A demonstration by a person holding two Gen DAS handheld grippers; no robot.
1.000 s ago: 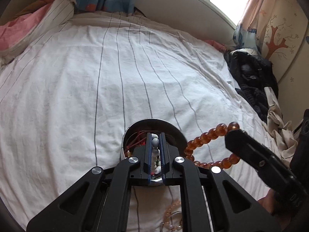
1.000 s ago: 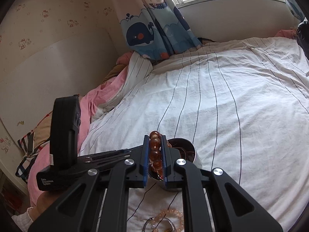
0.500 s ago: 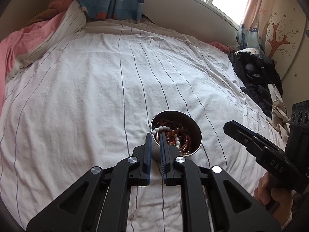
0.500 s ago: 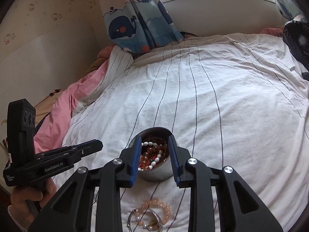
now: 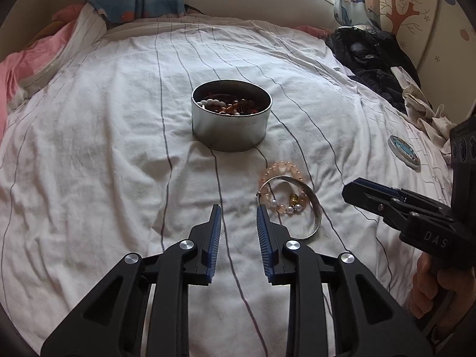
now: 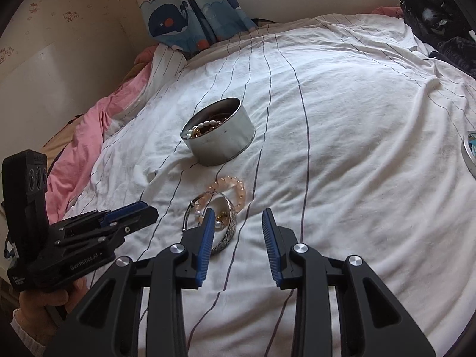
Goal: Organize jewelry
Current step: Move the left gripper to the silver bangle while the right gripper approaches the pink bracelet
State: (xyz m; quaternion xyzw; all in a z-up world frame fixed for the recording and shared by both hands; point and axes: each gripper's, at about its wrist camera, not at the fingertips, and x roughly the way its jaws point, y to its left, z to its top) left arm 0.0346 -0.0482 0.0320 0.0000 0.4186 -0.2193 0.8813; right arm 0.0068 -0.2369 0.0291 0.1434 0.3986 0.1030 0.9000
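A round metal tin [image 5: 230, 119] [image 6: 218, 136] stands on the striped white bedsheet [image 5: 104, 148] with pearl and amber bead strings inside. Nearer to me lie a pink bead bracelet [image 5: 281, 168] [image 6: 235, 187], a silver bangle [image 5: 312, 199] [image 6: 229, 223] and a small pearl piece [image 5: 293, 206]. My left gripper [image 5: 238, 211] hovers just left of this pile, its jaws opening with nothing between them. My right gripper [image 6: 238, 215] hovers just right of the pile, jaws opening and empty; its left finger covers part of the bangle. Each gripper also shows in the other's view, the right gripper [image 5: 366, 189] and the left gripper [image 6: 134, 212].
A round tin lid [image 5: 404, 150] [image 6: 470, 151] lies on the sheet to the right. Dark clothes [image 5: 372, 59] are piled at the bed's far right. A pink blanket [image 6: 89, 136] and a whale-print curtain [image 6: 184, 15] are at the far left.
Both grippers let their bead strings drop into the tin, then pulled back and sank toward the bracelet pile. Both sets of jaws went from shut on beads to apart and empty.
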